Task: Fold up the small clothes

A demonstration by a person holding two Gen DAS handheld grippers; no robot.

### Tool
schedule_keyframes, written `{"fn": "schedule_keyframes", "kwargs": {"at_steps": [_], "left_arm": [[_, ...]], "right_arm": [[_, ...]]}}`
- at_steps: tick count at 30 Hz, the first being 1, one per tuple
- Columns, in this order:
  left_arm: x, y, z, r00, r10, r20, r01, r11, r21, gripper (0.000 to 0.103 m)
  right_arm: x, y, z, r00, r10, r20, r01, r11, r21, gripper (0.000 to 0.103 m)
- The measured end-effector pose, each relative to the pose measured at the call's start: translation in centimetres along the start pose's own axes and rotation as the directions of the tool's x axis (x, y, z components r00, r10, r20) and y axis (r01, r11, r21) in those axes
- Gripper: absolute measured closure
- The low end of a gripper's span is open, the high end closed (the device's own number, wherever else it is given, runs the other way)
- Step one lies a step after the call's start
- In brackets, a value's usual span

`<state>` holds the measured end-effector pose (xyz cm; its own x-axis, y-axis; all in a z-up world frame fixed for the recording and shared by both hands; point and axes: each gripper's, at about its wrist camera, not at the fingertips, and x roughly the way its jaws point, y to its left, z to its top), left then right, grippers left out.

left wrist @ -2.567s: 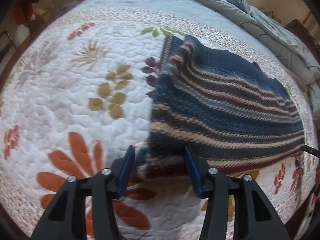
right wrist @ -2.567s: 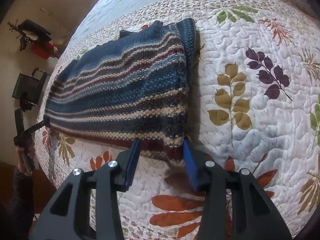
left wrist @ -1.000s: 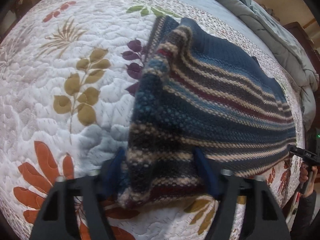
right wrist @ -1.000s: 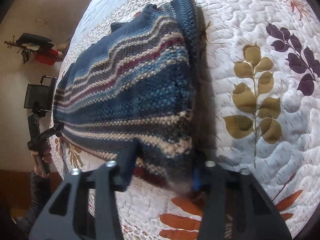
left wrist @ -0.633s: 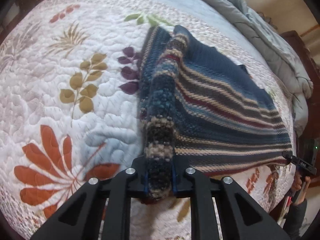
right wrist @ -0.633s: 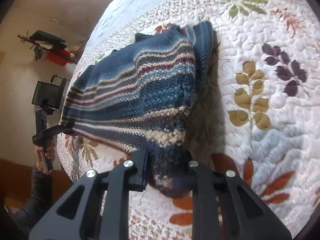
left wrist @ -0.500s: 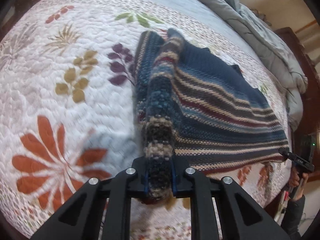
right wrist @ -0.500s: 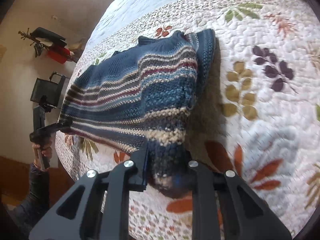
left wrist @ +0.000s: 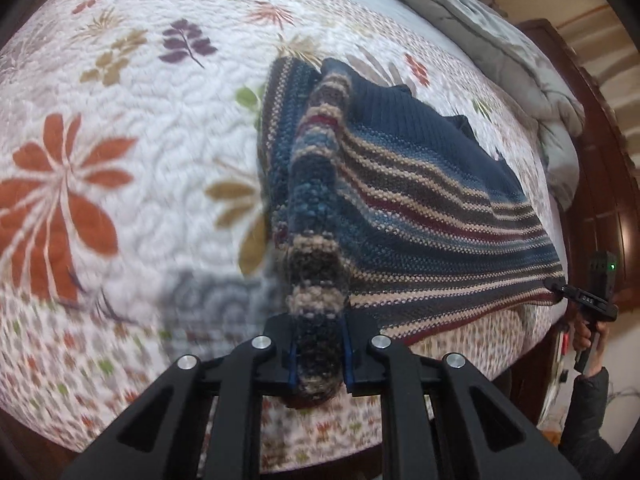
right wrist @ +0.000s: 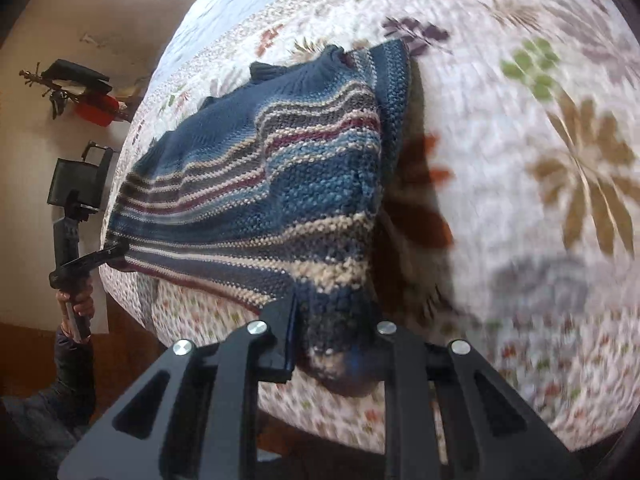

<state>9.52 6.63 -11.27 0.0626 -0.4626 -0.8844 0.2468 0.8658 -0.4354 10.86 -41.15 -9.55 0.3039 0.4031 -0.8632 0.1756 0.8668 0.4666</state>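
Floral quilt covers bed, fills most of both views; grey duvet bunched at upper right of left wrist view

Striped knit sweater at centre of frame, hem edge lifted off quilt, far part lying on quilt

Left gripper at bottom centre, jaws narrow, pinching bunched hem corner of sweater

Right gripper at bottom centre, jaws narrow, clamped on other hem corner of sweater

Dark headboard at right edge
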Motion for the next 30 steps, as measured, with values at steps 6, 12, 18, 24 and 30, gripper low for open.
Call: {"fn": "schedule_keyframes", "kwargs": {"at_steps": [6,12,18,24,30], "left_arm": [[2.6,0.2,-1.2,0.996,0.083,-0.029,-0.083,0.997,0.012,0.086],[4.3,1.9,-1.2,0.998,0.062,0.008,-0.061,0.995,-0.074,0.078],[1.1,3.2,-2.1,0.993,0.117,0.024,-0.115,0.99,-0.08,0.064],[-3.6,0.5,1.3,0.958,0.249,0.144,-0.251,0.968,-0.008,0.055],[-0.2,-4.3,8.5,0.96,0.243,0.136,-0.253,0.965,0.064,0.054]], "right_arm": [[2.7,-0.5,-1.0,1.0,-0.026,-0.012,0.027,0.999,0.027,0.084],[6.4,-1.9,-0.2,0.998,-0.062,-0.027,0.064,0.995,0.074,0.078],[4.5,-1.3,0.0,0.994,-0.111,-0.024,0.112,0.993,0.041,0.053],[0.2,0.7,2.9,0.991,-0.12,0.06,0.122,0.992,-0.021,0.049],[2.6,4.2,9.4,0.99,-0.112,0.084,0.119,0.99,-0.074,0.05]]}}
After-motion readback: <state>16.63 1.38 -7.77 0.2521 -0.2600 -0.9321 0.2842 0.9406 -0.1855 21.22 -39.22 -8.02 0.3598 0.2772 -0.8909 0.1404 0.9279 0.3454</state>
